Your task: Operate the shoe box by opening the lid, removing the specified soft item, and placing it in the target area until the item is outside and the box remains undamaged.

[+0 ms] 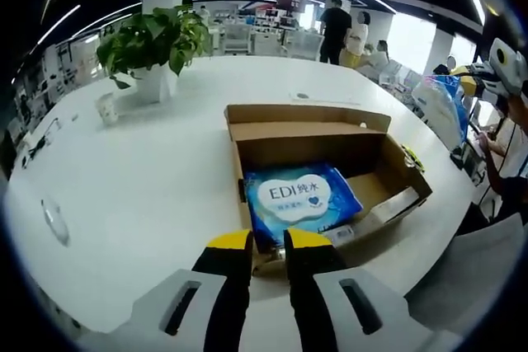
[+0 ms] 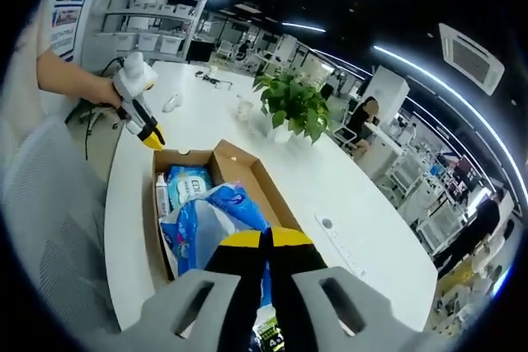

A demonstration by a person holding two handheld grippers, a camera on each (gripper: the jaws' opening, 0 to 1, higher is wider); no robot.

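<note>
Right gripper (image 2: 266, 245), low in the middle of its view, is pinched tight on a blue soft pack (image 2: 216, 218) lifted above the open shoe box (image 2: 261, 177). Left gripper (image 1: 267, 241), jaws a little apart, holds nothing by the box's near edge. If the pack slips, it could drop and bend the thin flaps.

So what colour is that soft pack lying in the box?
Blue with a white label; the pack shows best in the left gripper view.
</note>
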